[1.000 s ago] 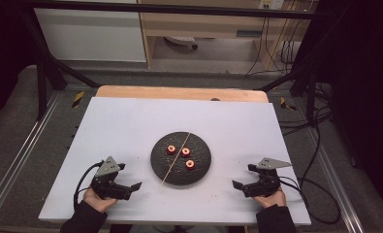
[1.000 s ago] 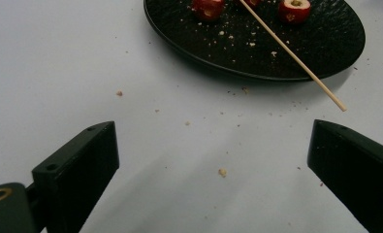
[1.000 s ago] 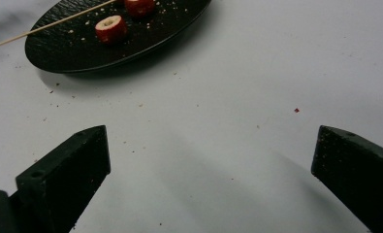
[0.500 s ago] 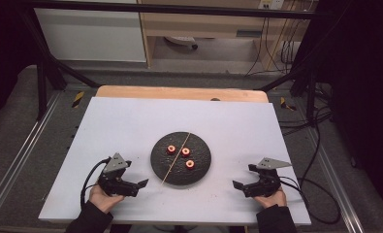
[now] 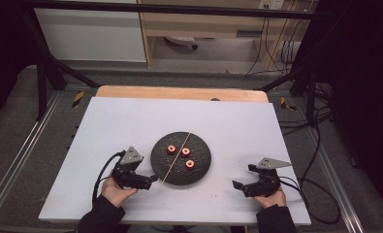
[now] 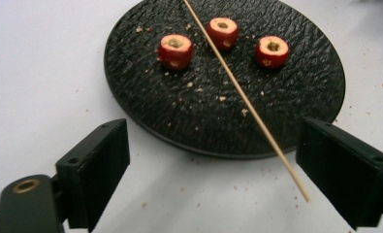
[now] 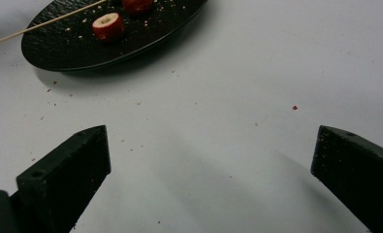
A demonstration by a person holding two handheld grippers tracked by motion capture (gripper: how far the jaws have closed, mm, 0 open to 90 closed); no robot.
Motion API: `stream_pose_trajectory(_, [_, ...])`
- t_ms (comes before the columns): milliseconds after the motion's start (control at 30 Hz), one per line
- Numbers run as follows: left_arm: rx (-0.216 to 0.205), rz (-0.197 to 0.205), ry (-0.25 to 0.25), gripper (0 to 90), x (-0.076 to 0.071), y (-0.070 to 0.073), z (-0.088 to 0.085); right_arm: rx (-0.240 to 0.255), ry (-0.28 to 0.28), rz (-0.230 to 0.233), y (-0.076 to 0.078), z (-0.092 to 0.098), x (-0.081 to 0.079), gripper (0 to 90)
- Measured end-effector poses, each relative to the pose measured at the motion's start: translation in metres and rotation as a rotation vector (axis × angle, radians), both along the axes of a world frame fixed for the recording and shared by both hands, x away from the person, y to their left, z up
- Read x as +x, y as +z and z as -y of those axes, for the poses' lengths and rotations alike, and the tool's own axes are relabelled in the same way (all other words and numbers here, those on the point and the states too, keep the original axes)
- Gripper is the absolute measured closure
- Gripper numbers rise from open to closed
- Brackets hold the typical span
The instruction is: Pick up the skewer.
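A black round plate (image 5: 201,170) sits mid-table with three red cored fruit pieces (image 5: 185,152) on it. A thin wooden skewer (image 5: 177,158) lies slantwise across the plate, and its near end sticks out over the front-left rim. My left gripper (image 5: 150,180) hovers at that rim. In the left gripper view its jaws (image 6: 213,145) have just been closing a little but stay wide. The skewer (image 6: 242,97) tip lies between them near the right-hand jaw, untouched. My right gripper (image 5: 244,176) rests open, right of the plate, over bare table (image 7: 212,141).
The white tabletop (image 5: 237,126) carries scattered crumbs around the plate. A wooden strip (image 5: 179,92) runs along its far edge. Metal rails and dark floor flank both sides, and cables (image 5: 315,160) trail off at the right.
My left gripper has moved right and slightly up, from the table's left part to the plate's front-left rim. The right gripper, the plate and the skewer have stayed put.
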State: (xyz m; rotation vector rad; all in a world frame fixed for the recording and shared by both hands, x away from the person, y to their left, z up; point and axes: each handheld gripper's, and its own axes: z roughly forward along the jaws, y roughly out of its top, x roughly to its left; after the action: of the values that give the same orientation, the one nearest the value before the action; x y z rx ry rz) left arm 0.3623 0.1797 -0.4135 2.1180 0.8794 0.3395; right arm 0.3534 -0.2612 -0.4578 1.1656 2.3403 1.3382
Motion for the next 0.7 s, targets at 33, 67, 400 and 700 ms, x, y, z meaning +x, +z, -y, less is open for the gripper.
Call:
stream_pose_trajectory(33, [0.0,-0.007,0.001,13.4,0.001,0.0,0.003,0.0,0.0,0.0,0.0,0.0,0.0,1.2])
stream_pose_trajectory(67, [0.001,-0.014,0.0,14.3,0.003,0.0,0.005,0.001,-0.001,0.001,0.0,0.0,0.0,1.2])
stream_pose_trajectory(400, [0.045,-0.061,0.007,25.3,0.014,-0.003,0.032,0.002,0.0,-0.002,0.0,0.0,0.0,1.3])
stream_pose_trajectory(700, [0.072,-0.077,0.05,38.4,0.017,-0.004,0.05,0.0,0.002,-0.004,0.0,0.0,0.0,1.3])
